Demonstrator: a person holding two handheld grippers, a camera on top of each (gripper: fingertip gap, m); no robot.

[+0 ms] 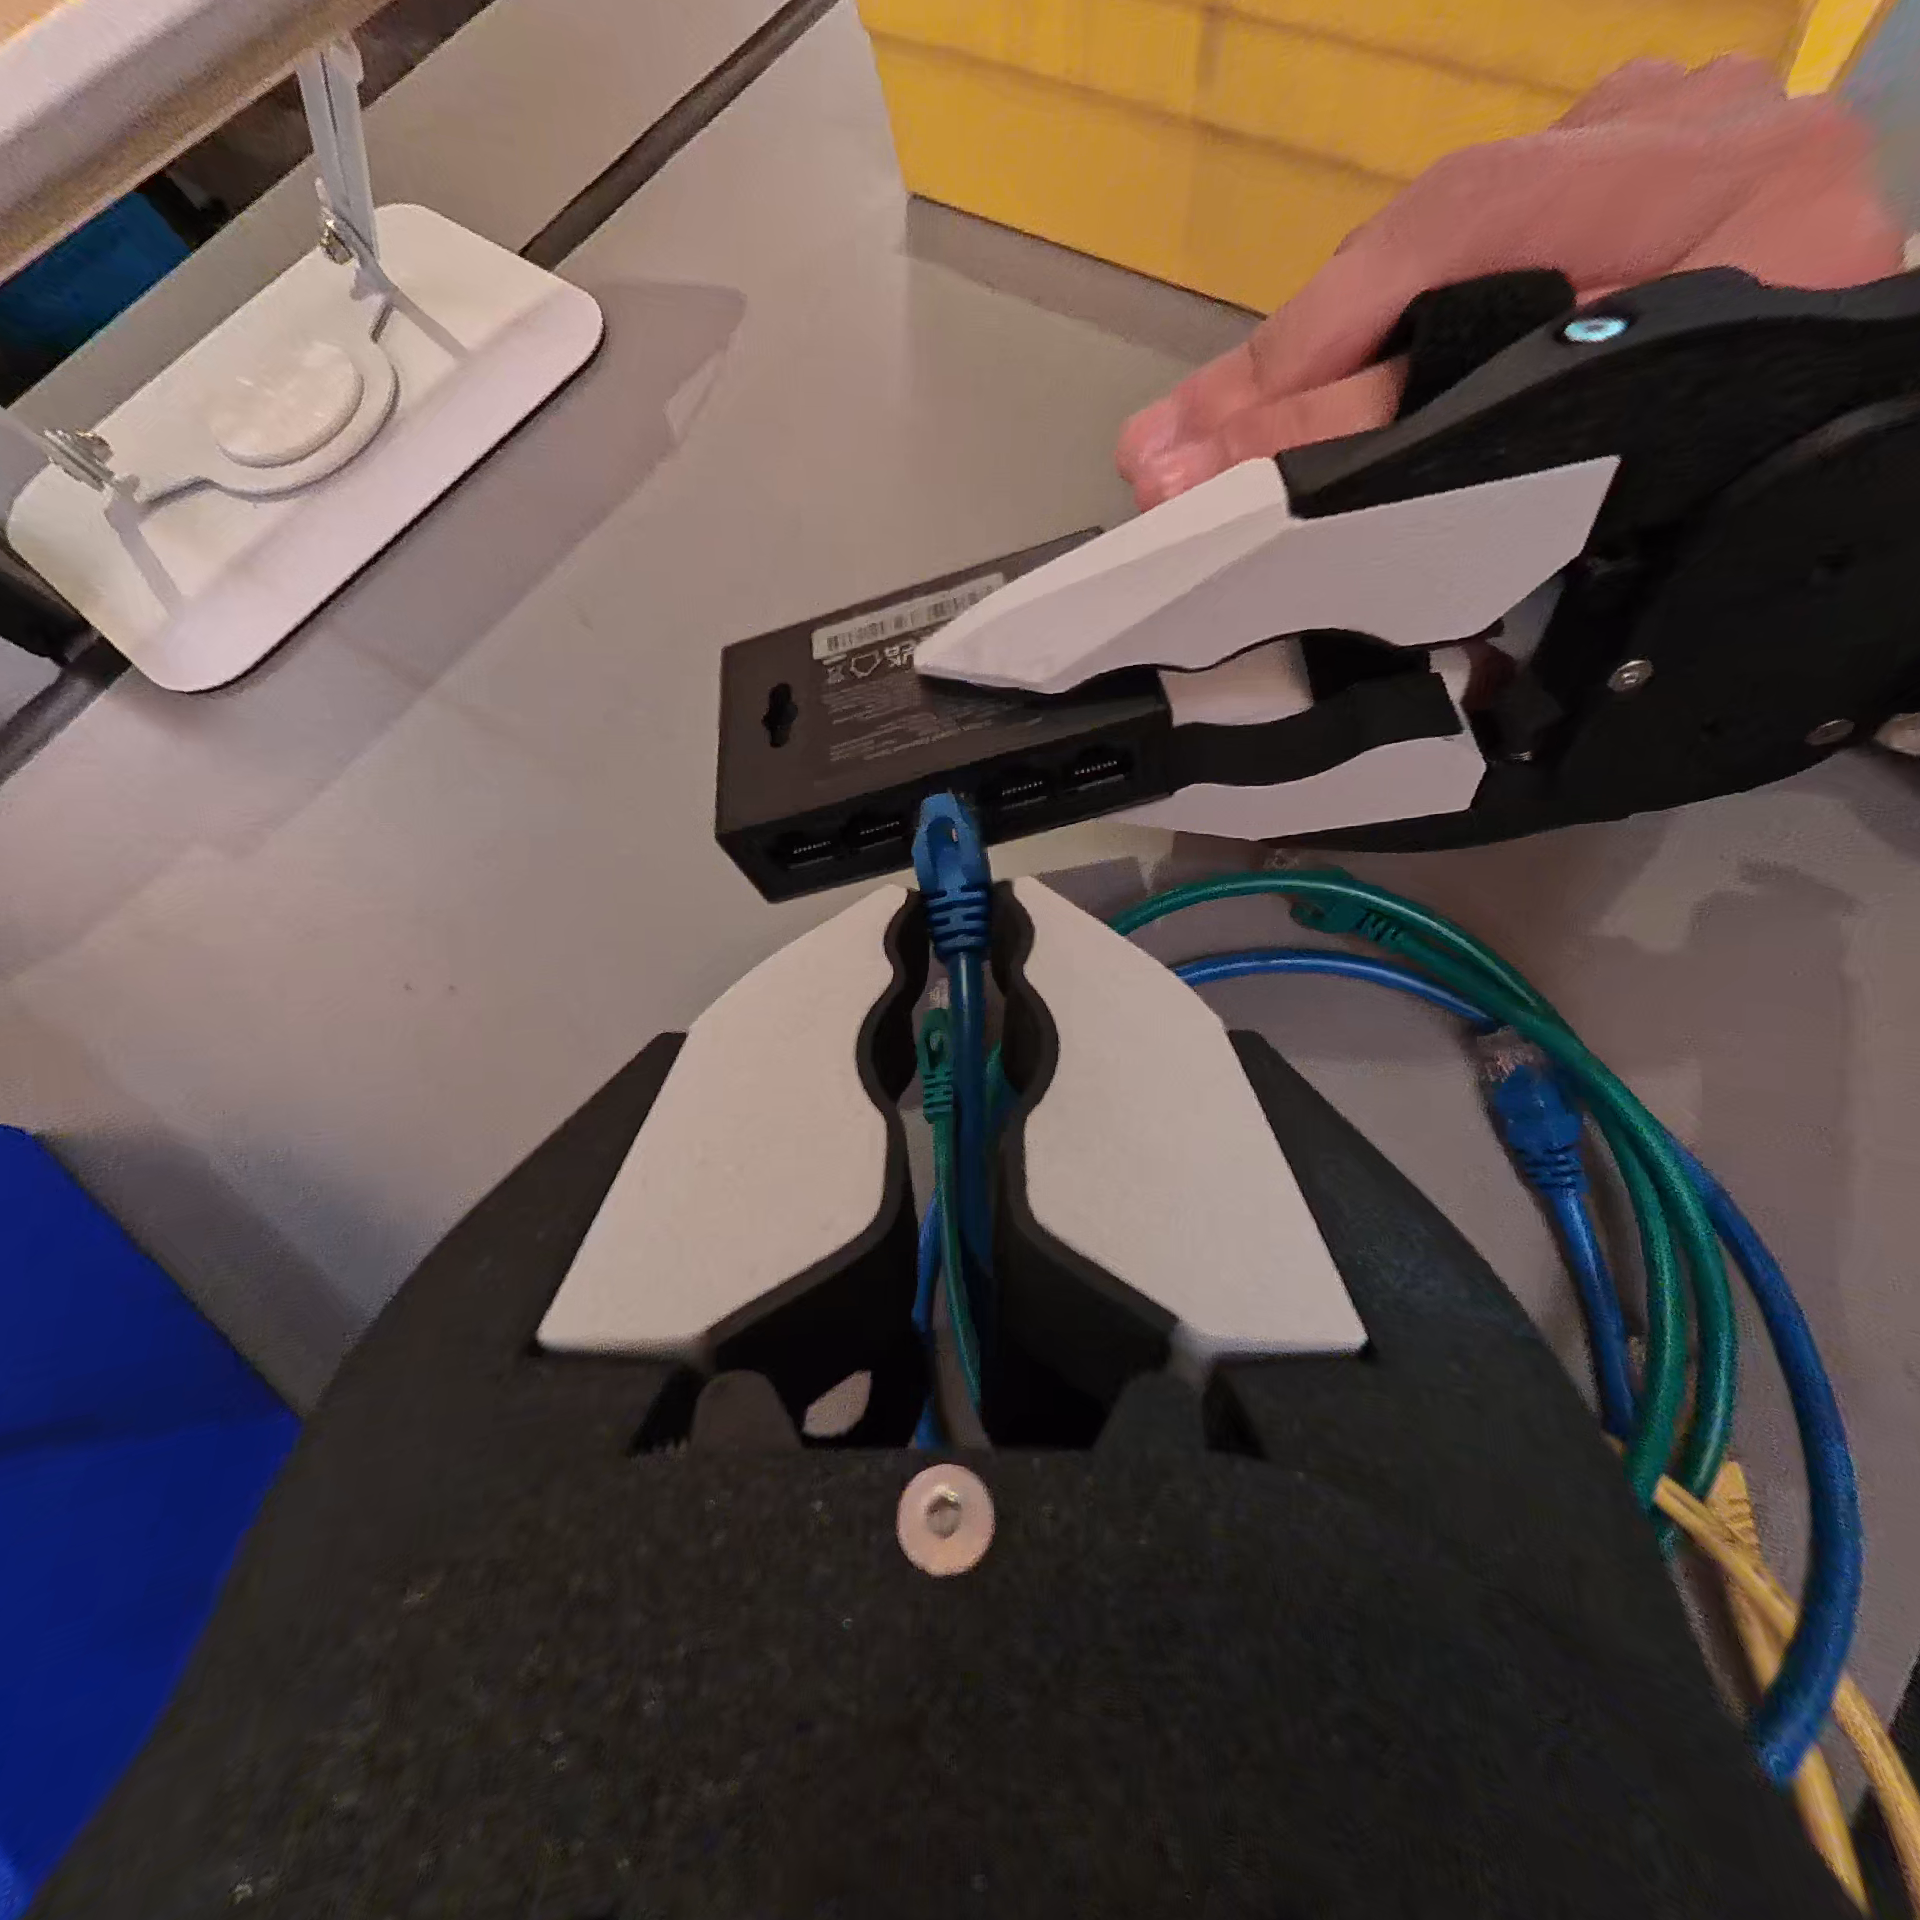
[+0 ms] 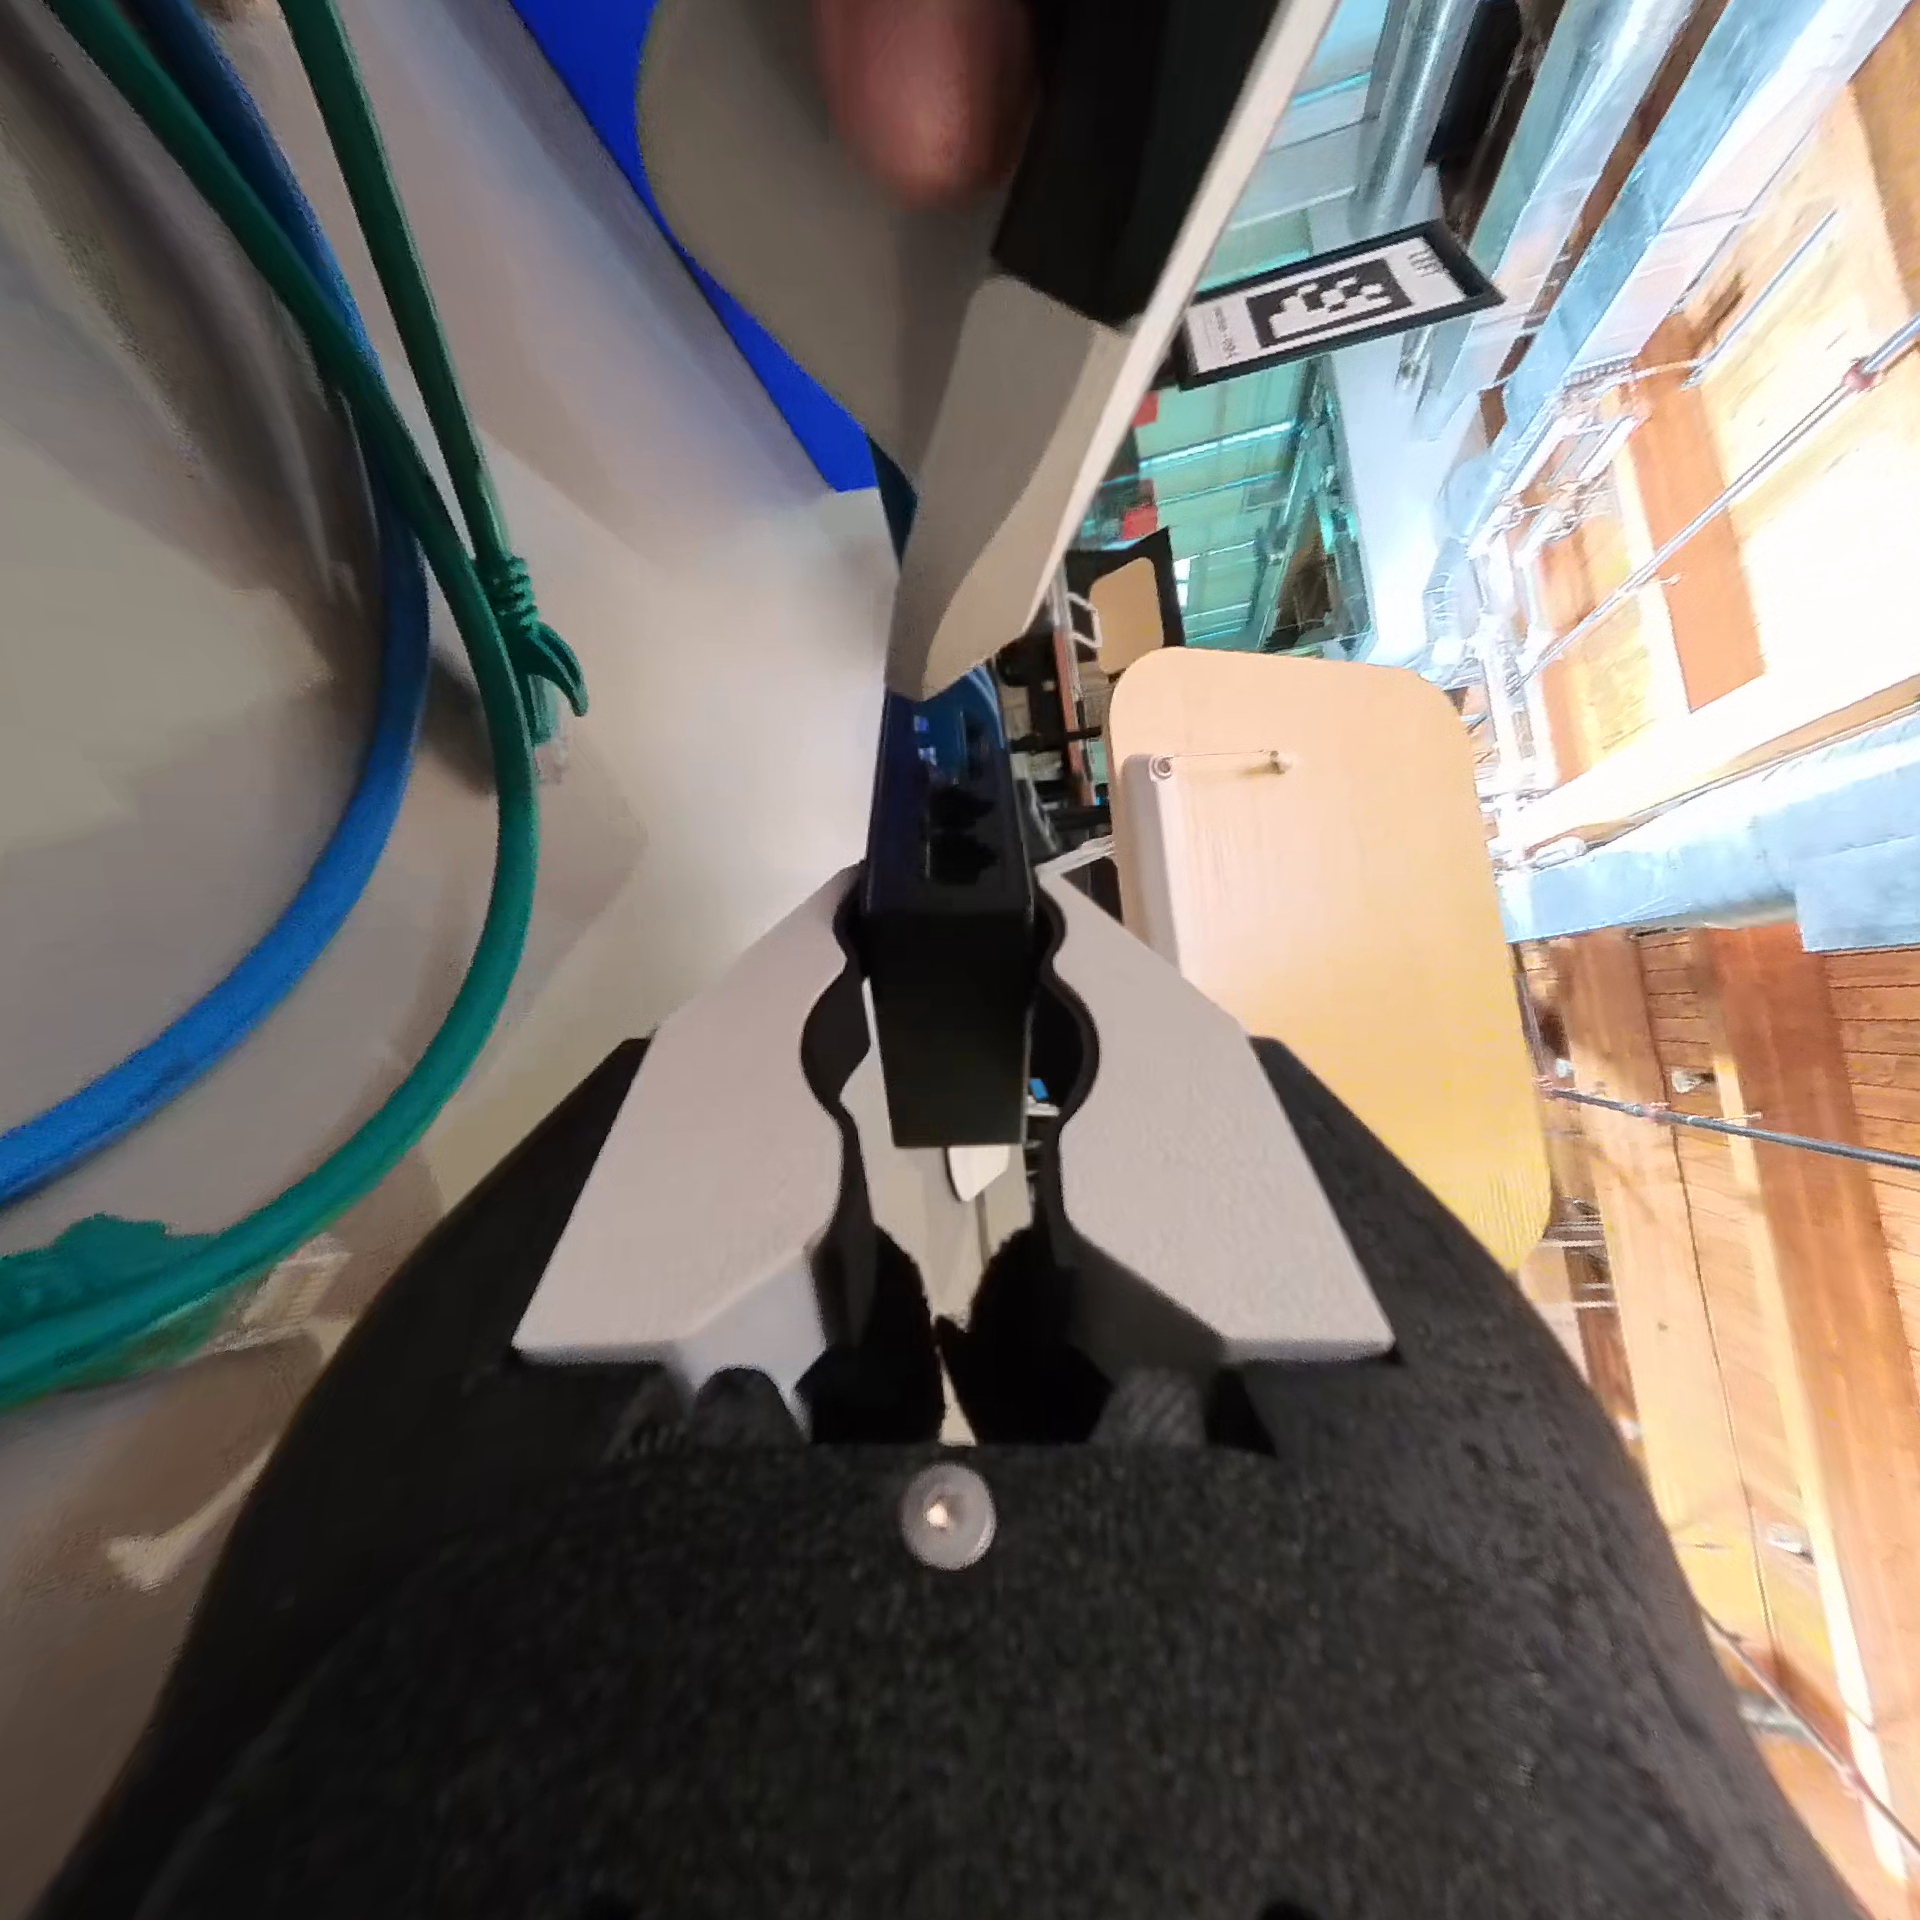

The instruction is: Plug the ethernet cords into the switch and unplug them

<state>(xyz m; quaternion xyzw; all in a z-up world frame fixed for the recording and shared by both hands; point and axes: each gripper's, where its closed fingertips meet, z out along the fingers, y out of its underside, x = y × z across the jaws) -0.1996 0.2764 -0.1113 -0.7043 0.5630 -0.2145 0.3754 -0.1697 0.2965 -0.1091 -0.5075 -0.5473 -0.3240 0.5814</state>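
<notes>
The black switch (image 1: 883, 717) is near the middle of the grey table, label side up, with its row of ports facing me. My right gripper (image 1: 1039, 743) comes in from the right and is shut on the switch's right end; in the right wrist view the switch (image 2: 951, 1018) sits clamped between its fingers (image 2: 945, 894). My left gripper (image 1: 958, 894) is shut on the blue ethernet cord (image 1: 966, 1039) just behind its plug (image 1: 943, 842), which sits in a middle port. A green cord's plug (image 1: 938, 1070) shows below, between the fingers.
Loose green (image 1: 1621, 1060), blue (image 1: 1538, 1132) and yellow (image 1: 1766, 1621) cords lie on the table to the right. A white stand base (image 1: 301, 436) is at the far left, a yellow box (image 1: 1247, 135) behind, blue fabric (image 1: 104, 1455) at the near left. A person's hand (image 1: 1455, 281) holds the right gripper. My two grippers' fingertips are within a few centimetres of each other.
</notes>
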